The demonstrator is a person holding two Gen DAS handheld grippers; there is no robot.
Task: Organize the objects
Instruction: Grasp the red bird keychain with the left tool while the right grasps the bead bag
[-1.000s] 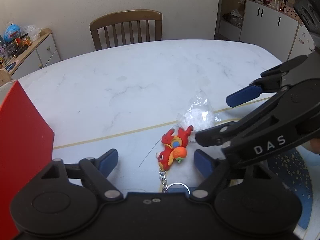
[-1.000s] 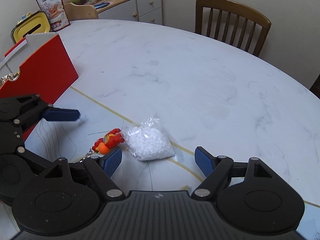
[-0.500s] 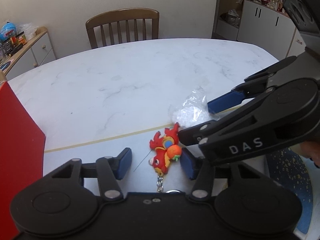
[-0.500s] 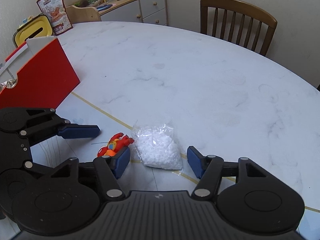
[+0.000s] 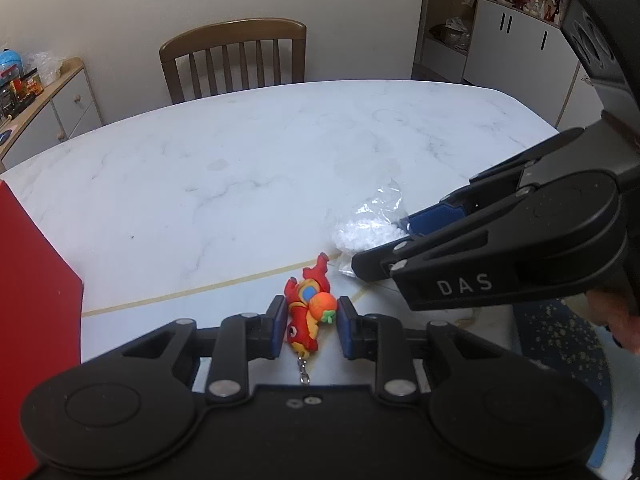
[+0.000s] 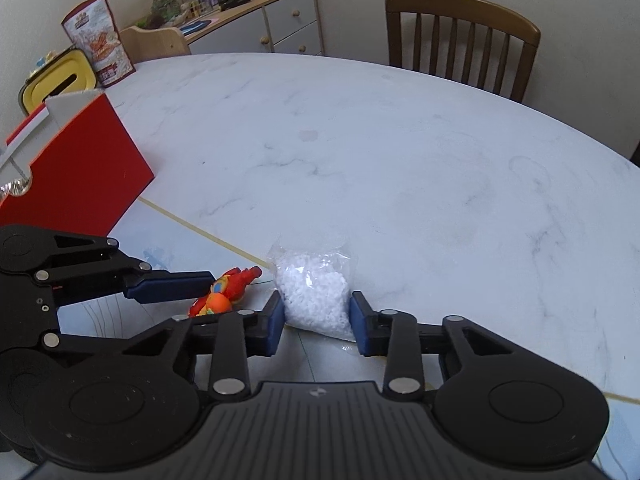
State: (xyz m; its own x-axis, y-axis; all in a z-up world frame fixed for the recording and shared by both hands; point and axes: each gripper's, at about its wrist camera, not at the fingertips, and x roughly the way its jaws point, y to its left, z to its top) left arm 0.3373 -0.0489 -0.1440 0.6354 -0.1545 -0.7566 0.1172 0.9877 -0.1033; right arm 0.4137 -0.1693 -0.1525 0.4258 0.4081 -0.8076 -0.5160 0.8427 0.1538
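A red dragon keychain toy (image 5: 306, 314) lies on the white marble table (image 5: 240, 160) just past a tan line. My left gripper (image 5: 311, 322) is shut on it, both blue pads pressing its sides, and the chain hangs toward the camera. To its right sits a clear bag of white beads (image 5: 366, 230). In the right wrist view my right gripper (image 6: 316, 314) is shut on that bag (image 6: 312, 288), one pad on each side. The toy (image 6: 224, 294) shows to the bag's left, beside a left gripper finger (image 6: 172, 286).
A red open box (image 6: 80, 184) stands at the table's left edge (image 5: 36, 280). A wooden chair (image 5: 232, 60) stands behind the table. A cabinet (image 6: 280, 20), a yellow bin (image 6: 56, 84) and a snack bag (image 6: 100, 48) are far left. A person's hand (image 5: 612, 312) shows at right.
Both grippers moved forward and down and went from open to shut, the left onto the red toy and the right onto the bead bag.
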